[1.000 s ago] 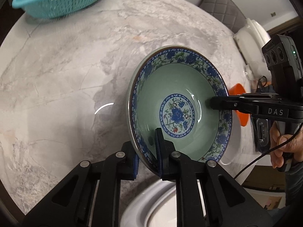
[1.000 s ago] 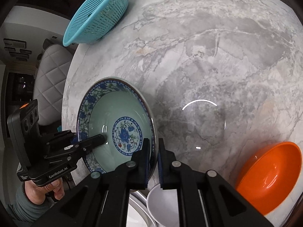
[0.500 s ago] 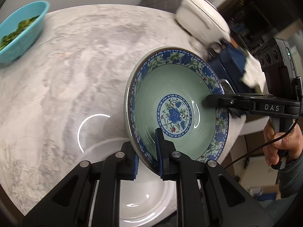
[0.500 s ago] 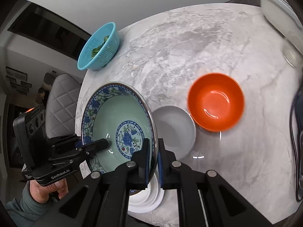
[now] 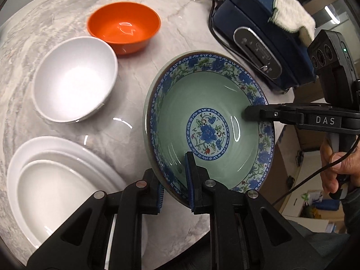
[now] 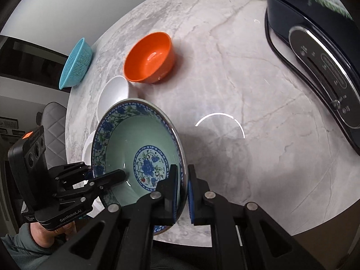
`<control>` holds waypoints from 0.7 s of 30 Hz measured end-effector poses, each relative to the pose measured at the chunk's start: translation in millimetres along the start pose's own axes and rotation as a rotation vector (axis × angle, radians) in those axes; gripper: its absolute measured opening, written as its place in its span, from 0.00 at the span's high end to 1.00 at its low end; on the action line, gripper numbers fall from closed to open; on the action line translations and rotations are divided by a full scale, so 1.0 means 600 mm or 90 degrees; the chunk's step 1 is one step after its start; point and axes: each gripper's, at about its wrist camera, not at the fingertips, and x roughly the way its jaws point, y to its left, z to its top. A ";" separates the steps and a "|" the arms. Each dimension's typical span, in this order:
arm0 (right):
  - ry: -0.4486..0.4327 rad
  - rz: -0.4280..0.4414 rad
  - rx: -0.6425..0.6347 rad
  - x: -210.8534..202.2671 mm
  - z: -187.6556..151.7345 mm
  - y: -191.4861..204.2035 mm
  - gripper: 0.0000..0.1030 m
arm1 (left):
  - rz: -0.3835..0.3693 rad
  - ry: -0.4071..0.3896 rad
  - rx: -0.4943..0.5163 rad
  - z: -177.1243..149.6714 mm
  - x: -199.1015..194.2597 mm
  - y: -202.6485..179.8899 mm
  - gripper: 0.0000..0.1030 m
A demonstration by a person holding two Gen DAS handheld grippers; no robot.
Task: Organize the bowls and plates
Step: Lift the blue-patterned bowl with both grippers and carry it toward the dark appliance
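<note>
A green bowl (image 5: 209,121) with a blue floral rim is held tilted above a round marble table (image 5: 184,36), gripped at opposite edges. The left gripper (image 5: 175,180) and the right gripper (image 6: 182,180) are each closed on its rim, one finger inside and one outside. On the table beside it sit a white bowl (image 5: 74,78), an orange bowl (image 5: 123,25) and stacked white plates (image 5: 56,180).
</note>
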 end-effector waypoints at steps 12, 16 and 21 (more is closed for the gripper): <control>0.033 0.011 -0.025 0.045 0.006 -0.080 0.90 | 0.025 0.030 -0.037 0.014 0.095 0.000 0.85; 0.037 0.013 -0.024 0.050 0.003 -0.092 0.90 | 0.028 0.033 -0.039 0.018 0.107 0.001 0.85; 0.033 0.017 -0.029 0.054 0.008 -0.094 0.90 | 0.028 0.026 -0.037 0.025 0.110 -0.001 0.85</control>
